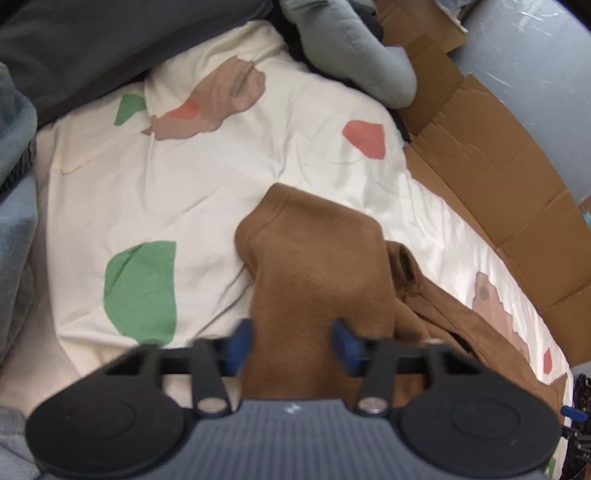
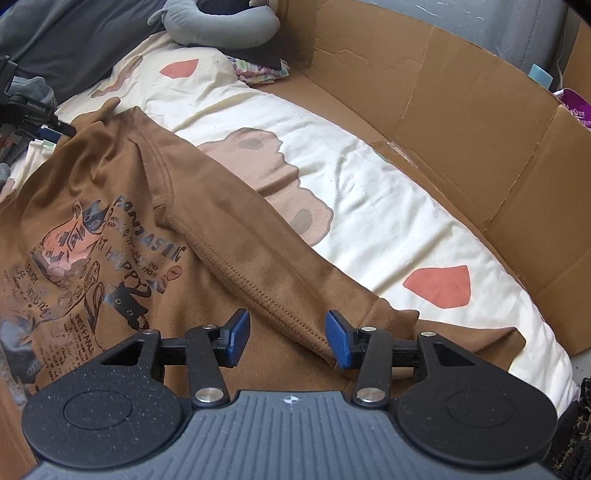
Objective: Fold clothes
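We work on a bed; a brown sweatshirt [image 2: 122,236] lies print-up on a cream duvet [image 2: 369,206] with green, red and tan patches; flattened cardboard [image 2: 461,122] runs along the far edge, and a grey neck pillow [image 2: 221,26] sits at the head end.

Left gripper [image 1: 291,341]: the jaws stand astride a raised brown sleeve [image 1: 314,258] that drapes forward over the duvet; the view is blurred, and whether the blue pads truly pinch the cloth we cannot tell; we judge a light hold at best.

Right gripper [image 2: 288,338]: released, jaws apart, poised over the other sleeve [image 2: 266,258] near its cuff; the stitched seam runs between the pads, but neither pad presses on it.

Risks as we judge them:
- left hold may be shallow; if only a thin fold is caught, the sleeve slips out mid-lift and falls bunched;
- either jaw could bite the duvet along with the sleeve; the cover would then drag up and shift the whole garment;
- right jaws closing off the seam may catch a single layer; the sleeve would twist as it folds across the print;
- uneven pull between the two hands would skew the body and crease the printed front;
- the cuff lies near the bed's edge by the cardboard; a loose release could send it over.
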The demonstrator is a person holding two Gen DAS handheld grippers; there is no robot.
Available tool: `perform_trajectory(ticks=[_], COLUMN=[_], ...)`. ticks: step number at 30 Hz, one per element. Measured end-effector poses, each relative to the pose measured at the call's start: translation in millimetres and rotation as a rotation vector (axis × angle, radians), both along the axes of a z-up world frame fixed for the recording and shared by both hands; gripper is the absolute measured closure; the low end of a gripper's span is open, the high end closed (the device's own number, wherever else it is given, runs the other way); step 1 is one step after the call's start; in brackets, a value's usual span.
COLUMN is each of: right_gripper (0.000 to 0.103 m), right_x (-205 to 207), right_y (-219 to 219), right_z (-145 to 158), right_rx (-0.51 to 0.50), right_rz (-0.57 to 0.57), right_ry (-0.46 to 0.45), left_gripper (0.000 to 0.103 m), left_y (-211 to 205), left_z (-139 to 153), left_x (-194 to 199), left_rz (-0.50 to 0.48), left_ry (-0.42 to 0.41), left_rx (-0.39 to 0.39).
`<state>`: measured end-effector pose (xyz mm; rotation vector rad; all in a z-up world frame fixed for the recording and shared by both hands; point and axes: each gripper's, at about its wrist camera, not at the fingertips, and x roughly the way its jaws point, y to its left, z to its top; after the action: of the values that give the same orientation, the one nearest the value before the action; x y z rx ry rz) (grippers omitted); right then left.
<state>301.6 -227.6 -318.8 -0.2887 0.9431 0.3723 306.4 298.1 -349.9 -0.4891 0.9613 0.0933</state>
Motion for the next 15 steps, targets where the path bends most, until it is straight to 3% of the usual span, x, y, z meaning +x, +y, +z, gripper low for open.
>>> perform_trajectory(ticks=[1,3,7,15], right_gripper=[0.051,0.051,0.051,0.051], right_x=[1,3,5,10], right_y=[0,0,2,3], right_z=[-1,-4,-9,-17], right_rx=[-0.002,-0.005,-0.031,-0.057], right_rz=[-0.002,-0.002,0.013,0.019], right_ry=[-0.002,-0.003,-0.008,-0.013], left_gripper=[0.096,0.1,0.101,0.101], left_y=[2,4,8,25], left_z=[1,6,24,45], left_x=[0,-3,-15,-50], left_rz=[0.006,0.006,0.032,0.118], left_ry=[0.001,-0.015,-0.042,-0.061], left_rx=[0.003,0.025,0.109,0.178])
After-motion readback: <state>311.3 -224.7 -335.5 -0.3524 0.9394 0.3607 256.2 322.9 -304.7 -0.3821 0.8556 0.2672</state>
